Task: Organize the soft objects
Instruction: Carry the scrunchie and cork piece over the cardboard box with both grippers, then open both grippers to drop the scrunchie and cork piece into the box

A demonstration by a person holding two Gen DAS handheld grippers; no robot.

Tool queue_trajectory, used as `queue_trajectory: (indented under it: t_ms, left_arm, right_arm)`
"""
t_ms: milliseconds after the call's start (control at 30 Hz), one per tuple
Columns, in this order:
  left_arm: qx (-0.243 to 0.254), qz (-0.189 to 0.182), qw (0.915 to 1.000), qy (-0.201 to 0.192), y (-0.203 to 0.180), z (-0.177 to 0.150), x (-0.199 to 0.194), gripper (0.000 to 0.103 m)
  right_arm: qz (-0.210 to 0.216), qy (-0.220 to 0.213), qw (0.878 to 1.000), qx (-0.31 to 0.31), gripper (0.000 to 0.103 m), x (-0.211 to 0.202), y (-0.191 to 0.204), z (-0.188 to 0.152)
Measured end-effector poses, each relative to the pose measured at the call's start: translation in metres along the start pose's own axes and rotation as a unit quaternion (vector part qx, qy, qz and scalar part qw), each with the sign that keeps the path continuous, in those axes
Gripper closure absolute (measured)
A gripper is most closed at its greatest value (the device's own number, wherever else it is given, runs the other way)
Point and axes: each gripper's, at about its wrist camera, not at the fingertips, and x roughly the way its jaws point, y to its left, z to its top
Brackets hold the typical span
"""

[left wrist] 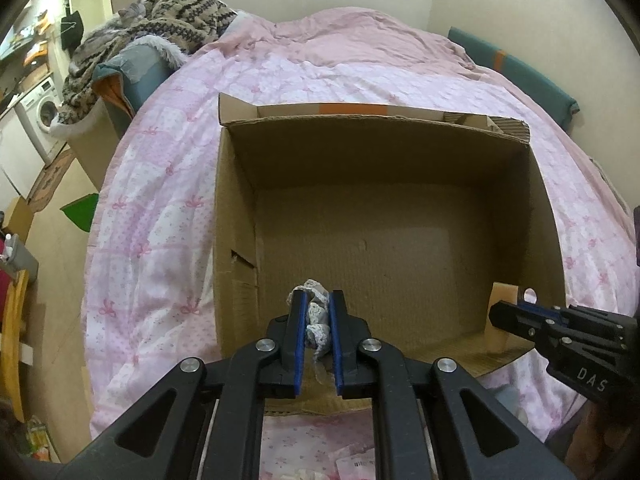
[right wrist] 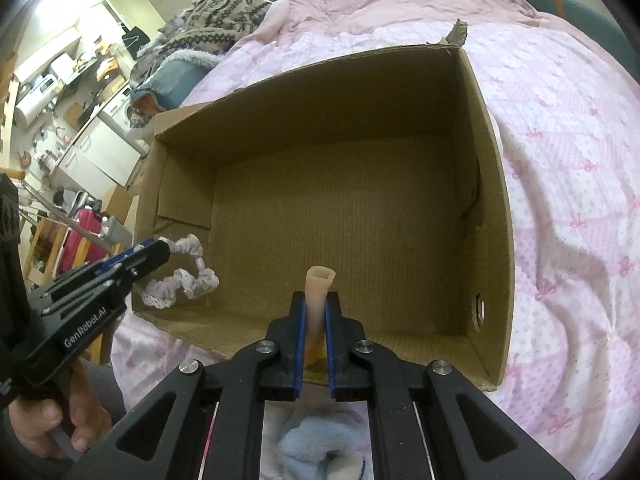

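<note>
An open cardboard box (left wrist: 236,208) (right wrist: 490,184) lies on a pink bed, and its floor is bare. My left gripper (left wrist: 318,300) hangs over the box's near left corner, shut on a grey-white lace scrunchie (left wrist: 317,314). In the right wrist view this left gripper (right wrist: 162,250) pokes in from the left with the scrunchie (right wrist: 192,282) dangling from it inside the box. My right gripper (right wrist: 318,298) is over the near wall, shut on a soft beige tube-like piece (right wrist: 319,280) that stands up between the pads. From the left wrist view the right gripper (left wrist: 500,314) and its beige piece (left wrist: 505,294) sit at the box's near right corner.
A pink patterned quilt (left wrist: 160,208) surrounds the box. A heap of knitted clothes (left wrist: 176,16) lies at the far left of the bed. A light blue plush item (right wrist: 312,440) lies under my right gripper. A person's hand (right wrist: 86,434) holds the left gripper's handle. Room furniture stands at far left.
</note>
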Motion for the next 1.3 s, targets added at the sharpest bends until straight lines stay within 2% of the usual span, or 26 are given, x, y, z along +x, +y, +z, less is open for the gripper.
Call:
queue_trajectory:
  t_ms: [167,200,233,267,300,333,367,500,667,967,1200,1300]
  left_arm:
    - [0.004,0.003,1.0,-0.001,-0.002,0.0,0.0,0.082]
    - [0.004,0.001,1.0,-0.002,-0.002,0.0,-0.001,0.076]
    - [0.004,0.001,1.0,-0.004,-0.002,0.0,-0.002,0.066]
    - [0.004,0.002,1.0,-0.007,-0.002,0.0,-0.004,0.061]
    - [0.004,0.003,0.9999,-0.011,-0.002,0.001,-0.005,0.045]
    - [0.003,0.005,0.9999,-0.016,-0.002,0.001,-0.008,0.032]
    - [0.0,0.003,0.9997,-0.024,-0.002,0.002,-0.011,0.029]
    - [0.002,-0.002,0.9994,-0.035,-0.004,0.003,-0.017,0.029]
    - [0.008,0.004,0.9995,-0.03,-0.007,0.003,-0.017,0.029]
    - [-0.012,0.013,0.9995,-0.028,0.005,0.003,-0.022,0.029]
    - [-0.026,0.015,0.9992,-0.027,0.014,-0.003,-0.042,0.029]
    - [-0.017,0.021,0.9994,-0.019,0.017,-0.012,-0.052,0.029]
  right_arm:
    - [0.005,-0.007,1.0,0.008,0.087,-0.003,-0.001,0.003]
    - [0.006,-0.008,1.0,0.01,0.086,-0.004,-0.001,0.003]
    - [0.006,-0.011,1.0,0.011,0.079,-0.005,-0.001,0.003]
    - [0.007,-0.015,1.0,0.013,0.069,-0.006,-0.002,0.003]
    - [0.009,-0.019,1.0,0.016,0.061,-0.008,-0.003,0.003]
    - [0.01,-0.024,0.999,0.02,0.039,-0.009,-0.004,0.003]
    - [0.009,-0.032,0.999,0.024,0.026,-0.012,-0.005,0.004]
    - [0.01,-0.049,0.998,0.035,0.026,-0.019,-0.009,0.005]
    - [0.006,-0.044,0.998,0.044,0.026,-0.017,-0.012,0.006]
    - [0.006,-0.047,0.998,0.04,0.026,-0.021,-0.012,0.004]
    - [0.003,-0.048,0.998,0.052,0.026,-0.032,-0.012,-0.001]
    - [0.001,-0.051,0.997,0.057,0.026,-0.043,-0.013,-0.007]
